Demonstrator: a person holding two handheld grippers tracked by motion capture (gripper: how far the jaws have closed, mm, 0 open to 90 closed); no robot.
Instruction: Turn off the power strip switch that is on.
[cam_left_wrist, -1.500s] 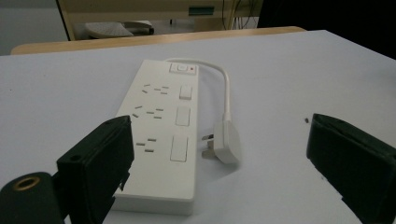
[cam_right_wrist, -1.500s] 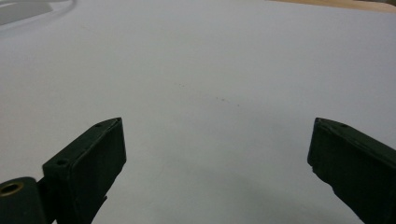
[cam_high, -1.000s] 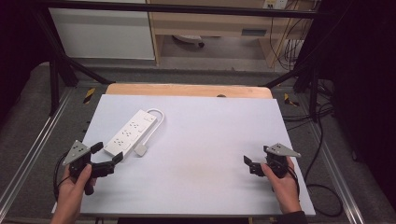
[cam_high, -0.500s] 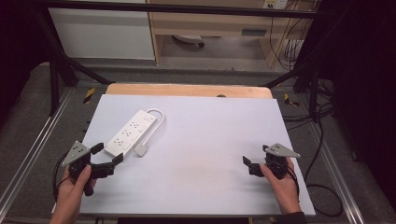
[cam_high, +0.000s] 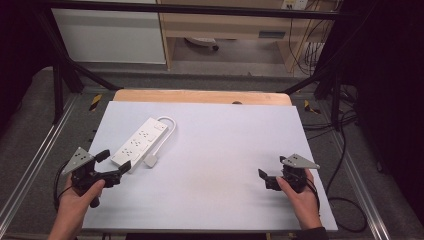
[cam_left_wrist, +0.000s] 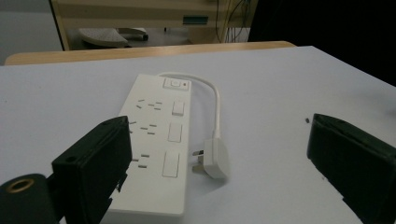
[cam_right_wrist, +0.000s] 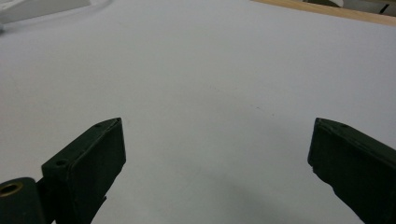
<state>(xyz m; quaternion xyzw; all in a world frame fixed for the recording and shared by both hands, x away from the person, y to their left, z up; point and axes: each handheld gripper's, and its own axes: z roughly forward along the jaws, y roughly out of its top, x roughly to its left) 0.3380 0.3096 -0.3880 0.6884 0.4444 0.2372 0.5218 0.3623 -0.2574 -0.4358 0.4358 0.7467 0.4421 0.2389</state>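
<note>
A white power strip (cam_high: 140, 142) lies left of centre; the left gripper (cam_high: 113, 165), jaws spread, sits just below it.

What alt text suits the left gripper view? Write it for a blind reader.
A white plastic power strip lies flat on the pale table, its short cable looping round to a white plug lying beside it. The left gripper frames them with its black jaws wide open.
</note>
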